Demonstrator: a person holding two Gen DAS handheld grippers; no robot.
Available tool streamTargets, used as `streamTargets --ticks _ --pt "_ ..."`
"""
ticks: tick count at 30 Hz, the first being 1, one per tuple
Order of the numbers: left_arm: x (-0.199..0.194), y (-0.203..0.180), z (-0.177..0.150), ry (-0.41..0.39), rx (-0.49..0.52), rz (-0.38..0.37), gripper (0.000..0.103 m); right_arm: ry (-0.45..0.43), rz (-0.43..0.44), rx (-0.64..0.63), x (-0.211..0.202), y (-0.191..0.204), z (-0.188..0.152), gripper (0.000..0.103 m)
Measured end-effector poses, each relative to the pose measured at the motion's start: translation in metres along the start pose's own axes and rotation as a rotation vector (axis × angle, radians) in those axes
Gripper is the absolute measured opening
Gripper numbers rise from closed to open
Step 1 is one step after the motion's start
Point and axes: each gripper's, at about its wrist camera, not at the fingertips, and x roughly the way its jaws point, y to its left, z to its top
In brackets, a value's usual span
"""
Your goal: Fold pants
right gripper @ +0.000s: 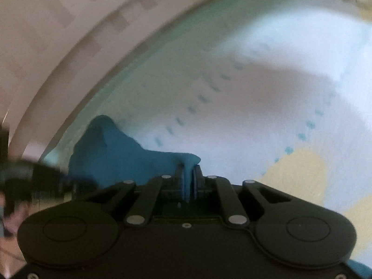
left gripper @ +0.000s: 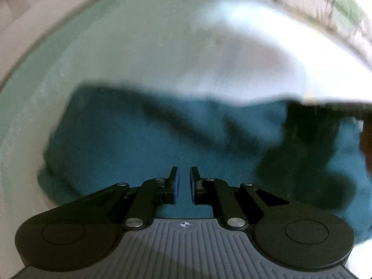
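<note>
The teal pants (left gripper: 139,139) lie spread and rumpled on a pale sheet (left gripper: 116,46) right below my left gripper (left gripper: 184,169). Its jaws stand nearly together, with nothing between the blue pads and only cloth showing beneath. At the right a dark blurred gripper body (left gripper: 325,109) hangs over the pants and casts a shadow on them. In the right wrist view my right gripper (right gripper: 188,169) is shut on a fold of the pants (right gripper: 111,153). The cloth rises in a ridge to the left of the fingers.
The sheet (right gripper: 255,116) is white with rows of small blue marks and a yellow patch (right gripper: 297,172). Its edge curves along a pale tiled wall (right gripper: 58,23). A dark blurred shape (right gripper: 28,174) sits at the left edge. A hand (left gripper: 366,144) shows at the far right.
</note>
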Motion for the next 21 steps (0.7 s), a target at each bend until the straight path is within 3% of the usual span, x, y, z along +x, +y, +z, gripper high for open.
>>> streamTargets --ticks 3,7,12,14,17,19,21 --pt "-0.011 -0.008 0.028 -0.093 0.009 -0.009 0.011 -0.029 -0.01 -0.165 -0.02 0.033 -0.014 0.016" --pt "-0.002 -0.021 0.06 -0.152 0.013 -0.014 0.011 -0.025 -0.038 -0.418 -0.027 0.08 -0.051 0.012" --pt "0.032 -0.037 0.062 -0.106 0.053 0.015 0.011 0.076 -0.053 -0.612 -0.009 0.12 -0.097 0.009" --pt "0.044 -0.038 0.053 -0.057 0.064 0.061 0.011 0.079 -0.054 -0.613 -0.009 0.123 -0.102 0.009" --pt "0.05 -0.03 0.035 -0.024 0.06 0.045 0.011 0.032 -0.085 -0.549 -0.016 0.113 -0.086 0.011" --pt "0.05 -0.027 0.022 -0.011 0.065 0.046 0.011 -0.027 -0.126 -0.457 -0.02 0.096 -0.063 0.022" --pt "0.053 -0.024 0.009 0.024 0.063 0.045 0.011 -0.066 -0.152 -0.355 -0.019 0.075 -0.039 0.05"
